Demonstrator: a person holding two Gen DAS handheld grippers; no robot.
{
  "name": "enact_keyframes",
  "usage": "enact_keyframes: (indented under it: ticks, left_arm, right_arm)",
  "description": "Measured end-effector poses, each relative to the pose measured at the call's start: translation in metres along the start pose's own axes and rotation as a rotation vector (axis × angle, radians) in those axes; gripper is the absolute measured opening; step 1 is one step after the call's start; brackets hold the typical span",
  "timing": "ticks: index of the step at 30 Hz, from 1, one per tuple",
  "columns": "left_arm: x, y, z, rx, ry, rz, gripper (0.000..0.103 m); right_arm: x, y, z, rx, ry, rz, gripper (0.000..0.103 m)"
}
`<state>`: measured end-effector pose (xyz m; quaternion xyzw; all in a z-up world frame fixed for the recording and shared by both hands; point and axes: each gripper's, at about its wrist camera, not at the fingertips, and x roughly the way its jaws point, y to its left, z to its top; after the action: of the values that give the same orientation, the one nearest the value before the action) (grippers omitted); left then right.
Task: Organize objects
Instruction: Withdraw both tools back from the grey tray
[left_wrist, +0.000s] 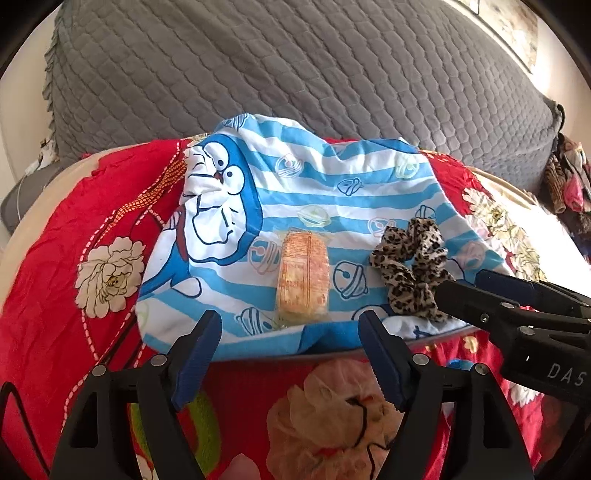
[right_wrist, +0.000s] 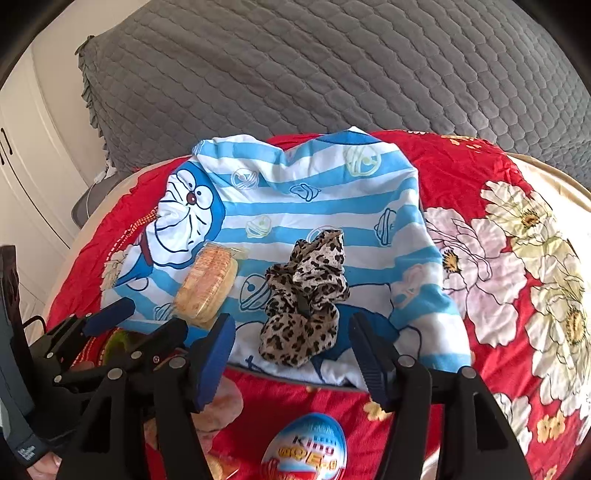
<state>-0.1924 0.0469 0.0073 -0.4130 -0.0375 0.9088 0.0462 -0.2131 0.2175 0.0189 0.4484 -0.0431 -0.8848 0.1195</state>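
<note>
Slippage is risked if the soft scrunchie (right_wrist: 304, 295), lying on the striped cloth (right_wrist: 332, 192) beside the snack pack (right_wrist: 207, 282), is pinched off-centre by the empty, spread right gripper (right_wrist: 291, 354); left gripper (left_wrist: 290, 350) likewise spread.

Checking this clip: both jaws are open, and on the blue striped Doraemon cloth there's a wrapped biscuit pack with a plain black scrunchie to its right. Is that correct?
Not quite: the scrunchie is leopard-print, not plain black, as the right wrist view shows clearly. The rest holds: it lies to the right of the wrapped biscuit pack on the striped Doraemon cloth, and the left gripper and right gripper both have open jaws.
</note>
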Motion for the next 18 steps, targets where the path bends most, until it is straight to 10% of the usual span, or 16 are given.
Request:
enact_keyframes:
  ticks: [18]
  left_arm:
    - [-0.034, 0.014, -0.023, -0.003, 0.01, 0.005, 0.082]
  right_arm:
    - [-0.035, 0.028, -0.018, -0.052, 0.01, -0.008, 0.073]
